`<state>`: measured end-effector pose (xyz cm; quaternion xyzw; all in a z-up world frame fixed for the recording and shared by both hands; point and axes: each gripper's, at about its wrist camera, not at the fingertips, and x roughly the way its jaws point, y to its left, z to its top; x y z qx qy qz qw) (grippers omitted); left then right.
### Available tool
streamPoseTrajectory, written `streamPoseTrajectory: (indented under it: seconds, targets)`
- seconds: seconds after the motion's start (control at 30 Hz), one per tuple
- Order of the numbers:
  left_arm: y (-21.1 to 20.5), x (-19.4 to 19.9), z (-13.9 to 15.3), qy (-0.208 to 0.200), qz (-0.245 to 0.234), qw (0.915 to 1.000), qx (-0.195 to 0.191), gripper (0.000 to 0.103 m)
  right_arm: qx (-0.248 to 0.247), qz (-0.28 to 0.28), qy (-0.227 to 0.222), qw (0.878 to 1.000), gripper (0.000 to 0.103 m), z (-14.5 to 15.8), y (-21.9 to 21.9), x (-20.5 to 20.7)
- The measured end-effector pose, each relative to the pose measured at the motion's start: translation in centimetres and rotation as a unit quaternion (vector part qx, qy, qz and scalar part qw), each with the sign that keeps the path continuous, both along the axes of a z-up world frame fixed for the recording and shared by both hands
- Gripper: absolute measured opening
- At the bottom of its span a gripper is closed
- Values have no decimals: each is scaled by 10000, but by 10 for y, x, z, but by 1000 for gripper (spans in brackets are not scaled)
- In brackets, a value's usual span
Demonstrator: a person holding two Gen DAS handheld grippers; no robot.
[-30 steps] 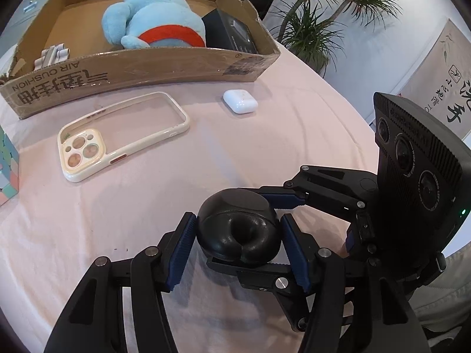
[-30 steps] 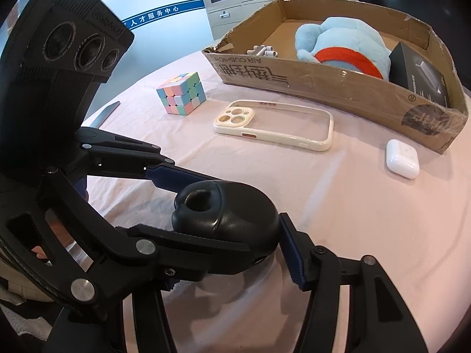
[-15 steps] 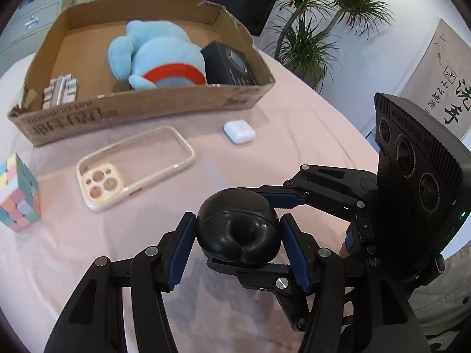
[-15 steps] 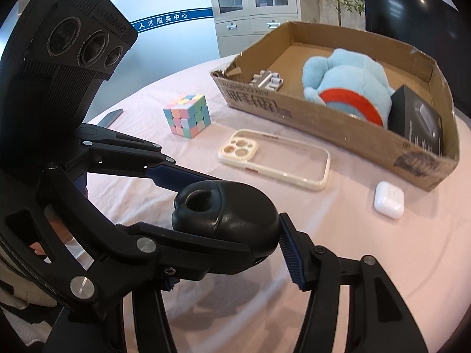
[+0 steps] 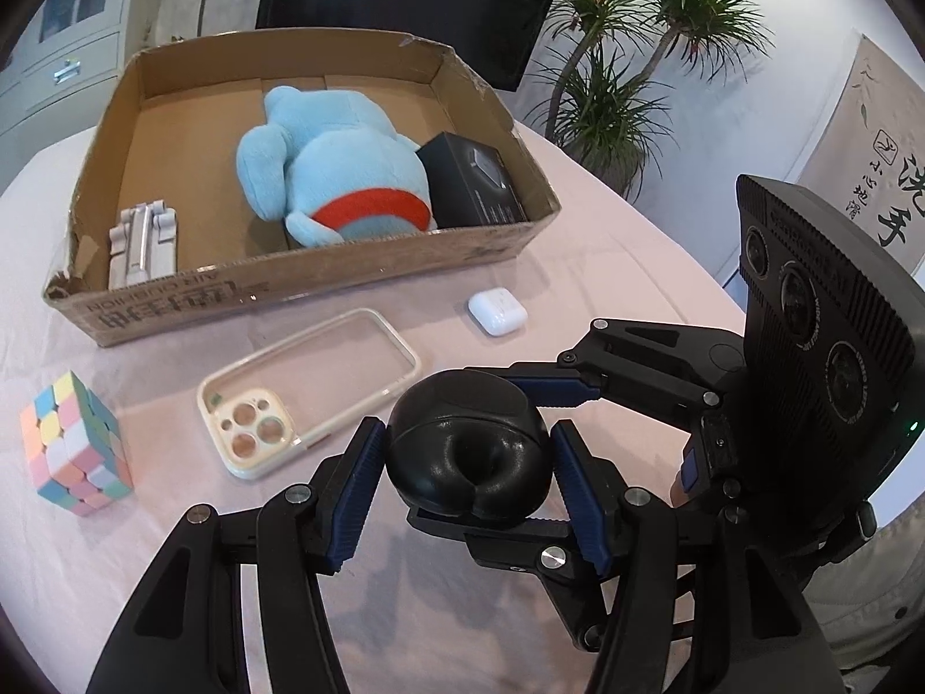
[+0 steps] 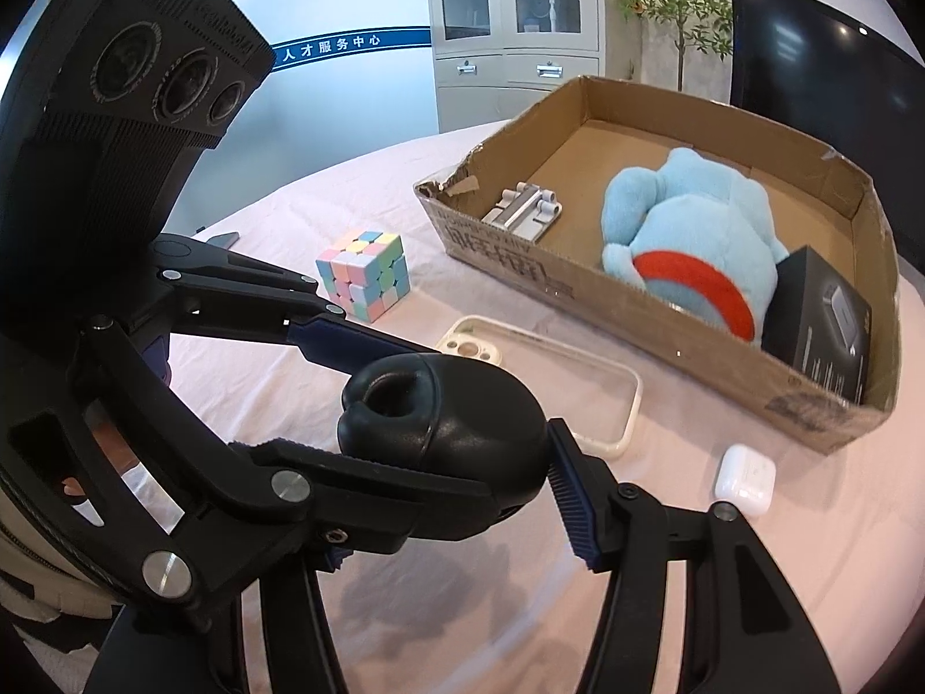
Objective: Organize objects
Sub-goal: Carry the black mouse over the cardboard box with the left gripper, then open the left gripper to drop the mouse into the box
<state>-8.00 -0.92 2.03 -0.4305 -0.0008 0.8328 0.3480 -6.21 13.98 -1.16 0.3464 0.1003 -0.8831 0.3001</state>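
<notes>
**Black cushioned object lifted clear of the table by both grippers**

Black, padded and doughnut-shaped, the leather cushion point(image 5: 468, 451) was clamped by the left gripper point(image 5: 467, 483) and right gripper point(image 6: 445, 399) together. Compared with a second earlier, it hung higher above the pink tablecloth point(image 5: 578, 266), likely bound for the cardboard box point(image 5: 300, 283) at the far edge. That box held a blue plush toy point(image 5: 335, 173), a black carton point(image 5: 474, 185) and a white folding stand point(image 5: 141, 243).

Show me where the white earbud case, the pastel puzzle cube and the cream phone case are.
White earbud case point(image 5: 496, 312): left wrist view, middle of its lid.
Pastel puzzle cube point(image 6: 364, 273): right wrist view, centre of the near face.
Cream phone case point(image 5: 248, 432): left wrist view, camera-cutout panel.
</notes>
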Motion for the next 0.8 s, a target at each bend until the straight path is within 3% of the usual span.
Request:
streamPoseTrajectory:
  seconds: [0.47,0.8]
  targets:
    - [-18,-44,27,379,232,9990,-1,57,159,194,354,9991,54,24,-19,-46]
    - [-42,-95,40,530,469,9975,81,57,233,420,519,9975,54,38,-39,-101]
